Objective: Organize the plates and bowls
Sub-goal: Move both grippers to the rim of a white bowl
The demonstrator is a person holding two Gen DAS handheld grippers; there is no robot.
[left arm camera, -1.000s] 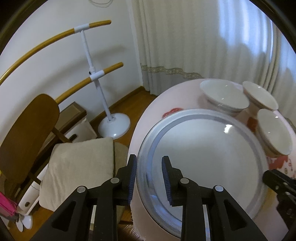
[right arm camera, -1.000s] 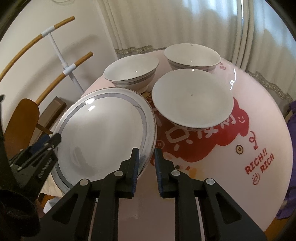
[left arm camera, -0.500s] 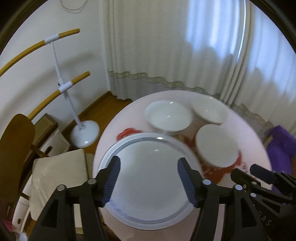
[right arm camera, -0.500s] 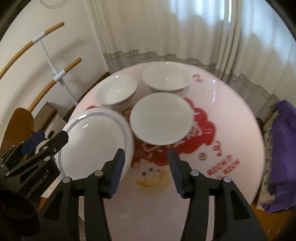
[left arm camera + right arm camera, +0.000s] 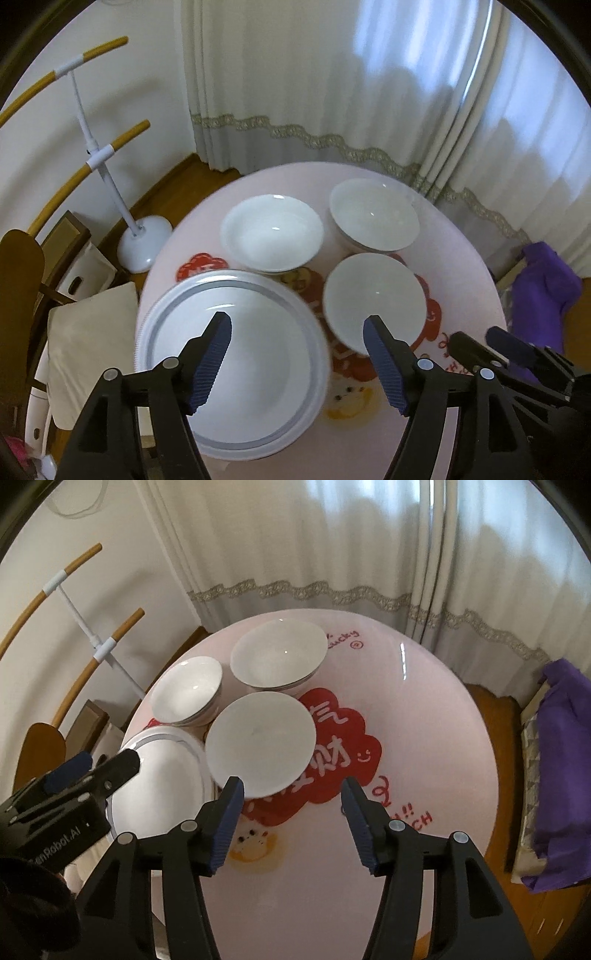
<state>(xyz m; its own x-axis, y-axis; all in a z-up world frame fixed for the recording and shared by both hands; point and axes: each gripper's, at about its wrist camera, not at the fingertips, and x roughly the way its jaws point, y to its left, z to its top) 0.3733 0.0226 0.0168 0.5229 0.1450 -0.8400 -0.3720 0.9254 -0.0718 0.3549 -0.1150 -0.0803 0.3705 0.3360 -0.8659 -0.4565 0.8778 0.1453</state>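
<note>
left tongs [image 5: 297,334]: spread wide, empty, above plate | right tongs [image 5: 291,799]: spread wide, empty, above near bowl | plate [image 5: 229,362]: near-left on surface [image 5: 424,709], overhanging its edge | near bowl [image 5: 260,746] beside plate; two more bowls [image 5: 279,659] farther | advice: likely nest bowls first; pinch rim squarely, lift straight, lower centred.

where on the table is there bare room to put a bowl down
The right half of the table is bare, from the red print out to the edge by the curtain. The near edge below the cartoon face is free too. The left side is crowded: plate and three bowls close together.
</note>
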